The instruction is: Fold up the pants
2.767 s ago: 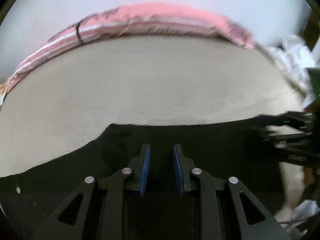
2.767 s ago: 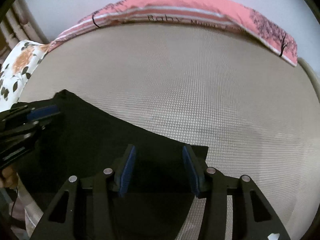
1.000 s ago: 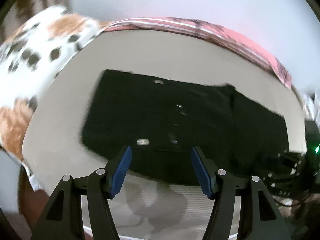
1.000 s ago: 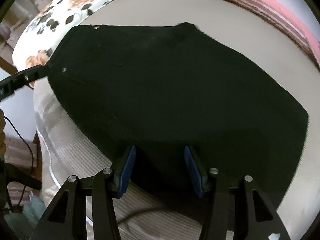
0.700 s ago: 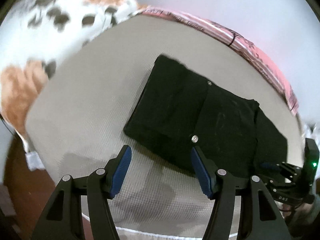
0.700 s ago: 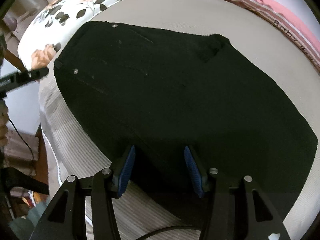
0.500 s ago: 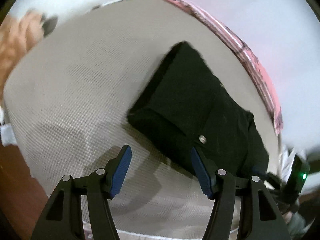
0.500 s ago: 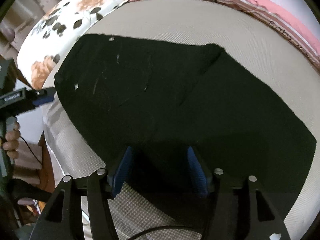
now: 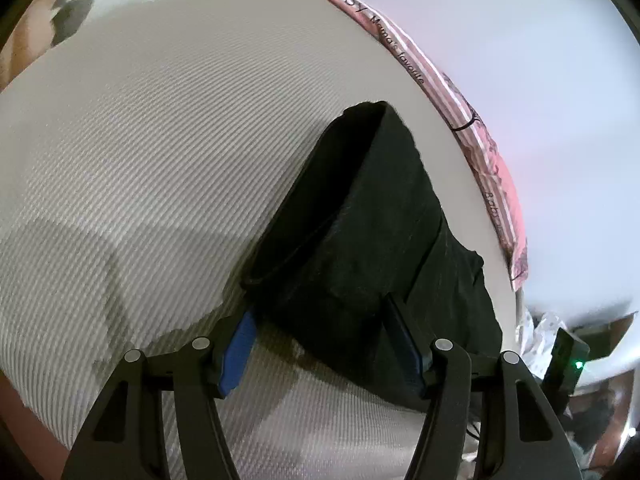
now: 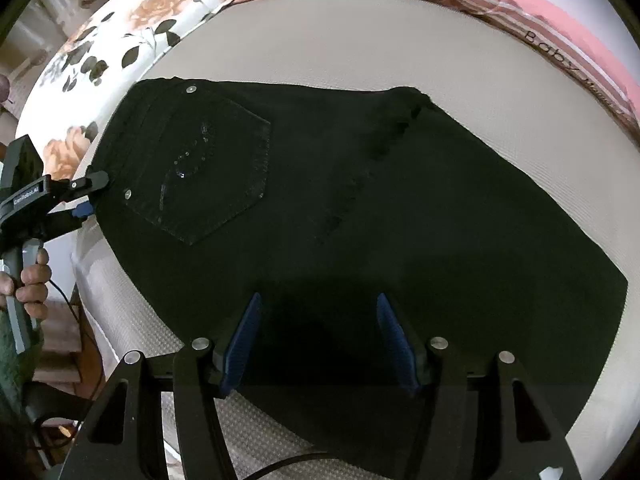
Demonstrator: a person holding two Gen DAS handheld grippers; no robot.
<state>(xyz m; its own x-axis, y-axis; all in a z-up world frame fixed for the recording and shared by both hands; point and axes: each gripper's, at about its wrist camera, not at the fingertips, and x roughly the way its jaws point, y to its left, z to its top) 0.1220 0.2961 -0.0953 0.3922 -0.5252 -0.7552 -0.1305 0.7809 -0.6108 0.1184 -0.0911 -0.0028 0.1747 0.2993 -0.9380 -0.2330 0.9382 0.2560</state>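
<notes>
Black pants [image 10: 360, 208] lie folded flat on a beige textured bed [image 10: 520, 92], back pocket [image 10: 212, 168] facing up. In the left wrist view the pants [image 9: 360, 248] show edge-on, waistband end nearest. My left gripper [image 9: 326, 350] is open, its blue pads on either side of the waistband corner; it also shows at the left of the right wrist view [image 10: 90, 194]. My right gripper [image 10: 318, 344] is open, low over the near edge of the pants.
A pink striped cloth [image 10: 560, 24] with printed writing runs along the bed's far edge. A floral pillow [image 10: 100, 52] lies at the far left. The bed's near edge [image 10: 120, 332] drops off by the left hand; a cable hangs there.
Both grippers let go of the pants and pulled back. The left gripper swung round to the waistband end and moved in low at its corner. The right gripper came slightly closer.
</notes>
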